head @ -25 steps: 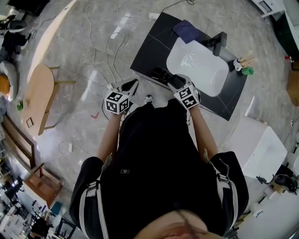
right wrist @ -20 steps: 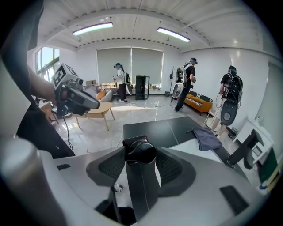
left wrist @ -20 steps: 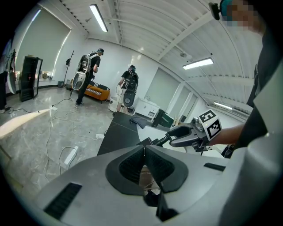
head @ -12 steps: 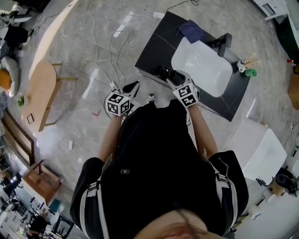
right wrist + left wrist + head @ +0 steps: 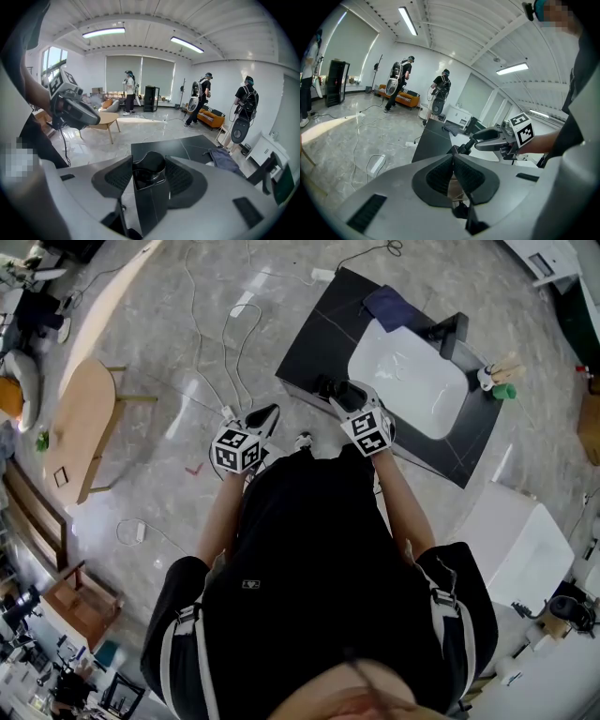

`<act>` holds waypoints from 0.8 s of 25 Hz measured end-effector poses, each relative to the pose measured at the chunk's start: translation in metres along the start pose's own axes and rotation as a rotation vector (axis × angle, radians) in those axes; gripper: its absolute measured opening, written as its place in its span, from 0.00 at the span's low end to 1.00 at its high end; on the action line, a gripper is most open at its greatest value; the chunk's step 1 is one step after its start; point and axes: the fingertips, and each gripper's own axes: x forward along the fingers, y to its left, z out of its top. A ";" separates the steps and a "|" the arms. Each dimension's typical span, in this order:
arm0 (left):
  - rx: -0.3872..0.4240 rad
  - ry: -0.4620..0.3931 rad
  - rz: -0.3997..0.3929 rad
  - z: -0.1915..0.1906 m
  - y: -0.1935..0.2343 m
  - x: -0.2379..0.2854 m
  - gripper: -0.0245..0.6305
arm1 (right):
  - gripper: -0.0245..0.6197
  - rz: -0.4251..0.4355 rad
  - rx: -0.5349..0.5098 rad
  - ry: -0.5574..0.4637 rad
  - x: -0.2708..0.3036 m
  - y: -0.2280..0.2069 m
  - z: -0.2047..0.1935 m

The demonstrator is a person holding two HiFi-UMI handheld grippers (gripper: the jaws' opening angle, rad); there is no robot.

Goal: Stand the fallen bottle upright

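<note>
Right gripper carries the bottle in over the counter's near edge

The right gripper (image 5: pixel 345 397) has its jaws spread wide and closed on a black square-sided bottle with a round black cap (image 5: pixel 151 187), cap end pointing away from the hand. The bottle hangs over the near edge of the black stone counter (image 5: pixel 309 343), beside the white oval basin (image 5: pixel 408 381). Compared with a second ago, gripper and bottle sit slightly further in over the counter, so the bottle looks lifted and about to be set down. Whether its base touches the slab cannot be told. The left gripper (image 5: pixel 453 176), jaws pressed together on nothing, hovers beside the counter much as before.
</note>
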 end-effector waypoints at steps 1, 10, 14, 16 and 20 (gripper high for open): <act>0.001 -0.001 -0.001 0.001 0.000 0.000 0.07 | 0.46 0.004 -0.008 0.000 0.002 0.001 0.001; -0.006 -0.014 0.006 0.003 0.005 -0.002 0.07 | 0.46 0.036 -0.074 0.021 0.018 0.013 0.010; -0.011 -0.020 0.011 0.003 0.008 -0.005 0.07 | 0.46 0.054 -0.050 -0.002 0.018 0.012 0.011; -0.011 -0.021 0.010 0.004 0.009 -0.005 0.07 | 0.46 0.075 -0.035 -0.007 0.017 0.013 0.011; -0.001 -0.018 -0.002 0.008 0.007 -0.002 0.07 | 0.51 0.081 -0.021 -0.027 0.010 0.010 0.016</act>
